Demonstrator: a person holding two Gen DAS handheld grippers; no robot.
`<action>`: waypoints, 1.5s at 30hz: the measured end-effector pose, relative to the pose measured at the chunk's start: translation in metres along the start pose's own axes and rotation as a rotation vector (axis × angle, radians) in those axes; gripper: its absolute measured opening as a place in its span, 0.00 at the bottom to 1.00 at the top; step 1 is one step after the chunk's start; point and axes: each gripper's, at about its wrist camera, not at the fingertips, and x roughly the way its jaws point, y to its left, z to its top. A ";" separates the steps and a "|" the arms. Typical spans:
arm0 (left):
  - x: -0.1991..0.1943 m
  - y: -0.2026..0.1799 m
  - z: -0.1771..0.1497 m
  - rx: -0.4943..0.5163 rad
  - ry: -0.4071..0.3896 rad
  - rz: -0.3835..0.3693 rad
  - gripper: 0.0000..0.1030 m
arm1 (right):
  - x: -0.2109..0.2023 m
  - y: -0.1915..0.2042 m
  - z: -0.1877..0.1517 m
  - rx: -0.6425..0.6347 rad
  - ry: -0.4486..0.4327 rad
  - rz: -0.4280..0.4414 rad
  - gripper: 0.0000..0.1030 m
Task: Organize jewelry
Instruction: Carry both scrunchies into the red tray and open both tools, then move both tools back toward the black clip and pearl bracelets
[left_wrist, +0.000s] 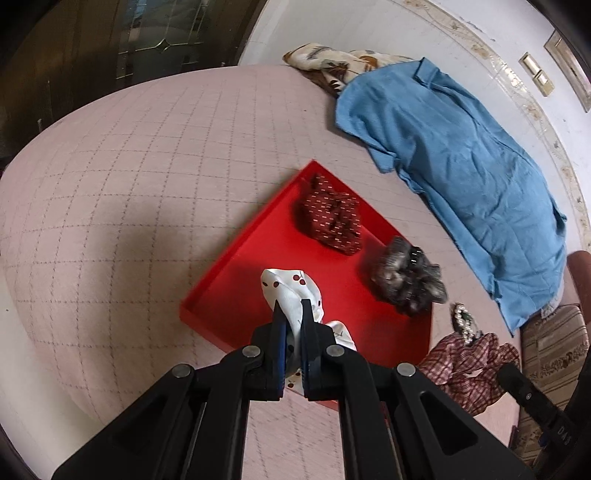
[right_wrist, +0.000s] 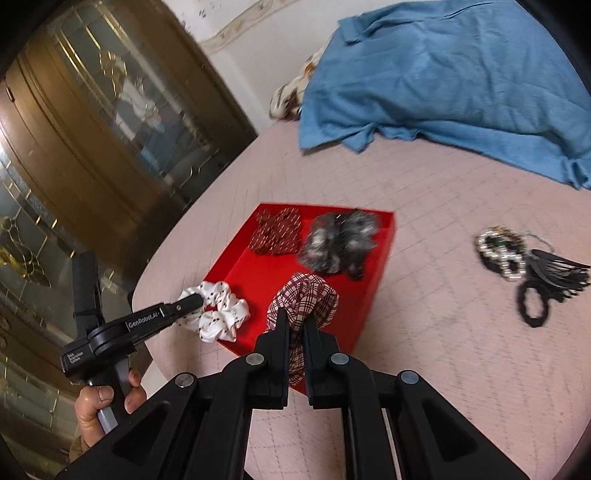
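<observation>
Both pairs of fingers are clamped on fabric: the left gripper (left_wrist: 291, 306) pinches a white scrunchie (left_wrist: 291, 291) with red cherry dots; the right gripper (right_wrist: 297, 317) pinches a red-and-white plaid scrunchie (right_wrist: 304, 299); each pair of jaws stands narrow, with only cloth between the pads.

Everything is placed against the red tray (right_wrist: 255, 266), which lies on a pink quilted bed cover (right_wrist: 424, 332); the white scrunchie hangs at the tray's near-left corner, partly over its rim; the plaid scrunchie sits over the tray's near edge, just right of the white one; whether either touches the tray floor cannot be told.

Inside the tray, 2 more pieces lie along its far side: a dark red scrunchie (right_wrist: 275, 232) with pale flecks in the far-left corner; a fuzzy grey-and-black scrunchie (right_wrist: 340, 240) just beside it to the right.

Right of the tray, apart from it on the cover, lie a beaded bracelet (right_wrist: 500, 253), a black claw clip (right_wrist: 554, 271) and a black hair tie (right_wrist: 533, 304), close together.

Beyond the tray, a blue shirt (right_wrist: 443, 81) is spread across the cover, with a patterned cloth (right_wrist: 291, 92) at its far-left edge.

A hand (right_wrist: 99, 406) grips the left gripper's handle, left of the tray.
</observation>
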 end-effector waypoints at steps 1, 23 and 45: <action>0.002 0.001 0.001 0.002 -0.001 0.009 0.05 | 0.006 0.002 0.000 -0.002 0.014 0.000 0.07; -0.012 -0.008 -0.002 0.038 -0.070 0.054 0.38 | 0.058 0.006 -0.027 -0.073 0.152 -0.125 0.33; -0.080 -0.110 -0.046 0.390 -0.250 0.219 0.59 | -0.020 -0.019 -0.047 -0.041 0.030 -0.160 0.59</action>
